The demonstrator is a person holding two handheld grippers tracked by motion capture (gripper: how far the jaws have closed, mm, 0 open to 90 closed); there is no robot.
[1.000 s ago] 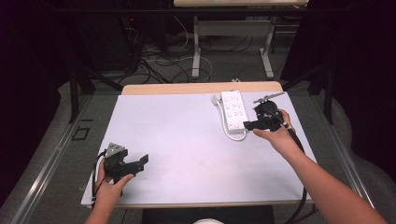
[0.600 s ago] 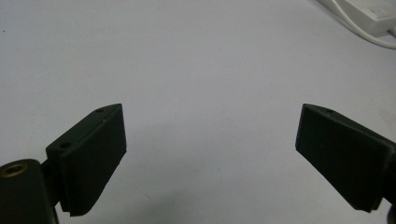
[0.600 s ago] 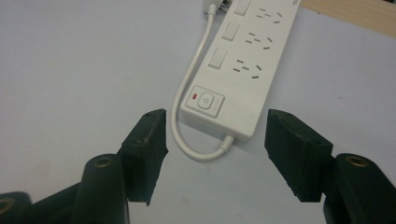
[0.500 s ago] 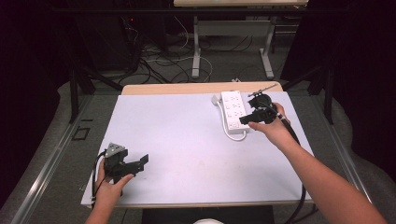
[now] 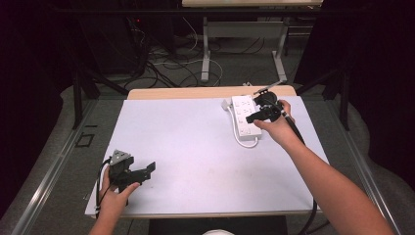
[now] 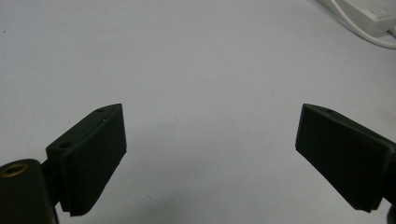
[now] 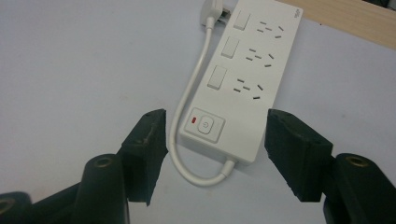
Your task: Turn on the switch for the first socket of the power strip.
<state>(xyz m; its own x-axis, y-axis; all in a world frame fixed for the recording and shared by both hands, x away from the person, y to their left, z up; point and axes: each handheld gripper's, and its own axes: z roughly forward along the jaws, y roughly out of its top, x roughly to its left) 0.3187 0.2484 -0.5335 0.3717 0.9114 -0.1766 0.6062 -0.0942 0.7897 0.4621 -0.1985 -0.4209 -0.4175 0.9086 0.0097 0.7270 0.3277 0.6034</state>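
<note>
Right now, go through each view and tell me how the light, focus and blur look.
High view: the table is evenly lit, its surroundings fall into near black, and the power strip looks soft. Left gripper view: the jaws are sharp, with a faint shadow between them on the sheet. Right gripper view: the strip's sockets and switches are crisp, its own jaws slightly blurred.

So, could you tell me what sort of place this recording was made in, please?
Probably a lab or workshop recording station, not a home. A white-topped table holds just a white power strip, dark curtains close in the sides, and loose cables lie on the grey floor by another desk's legs.
</note>
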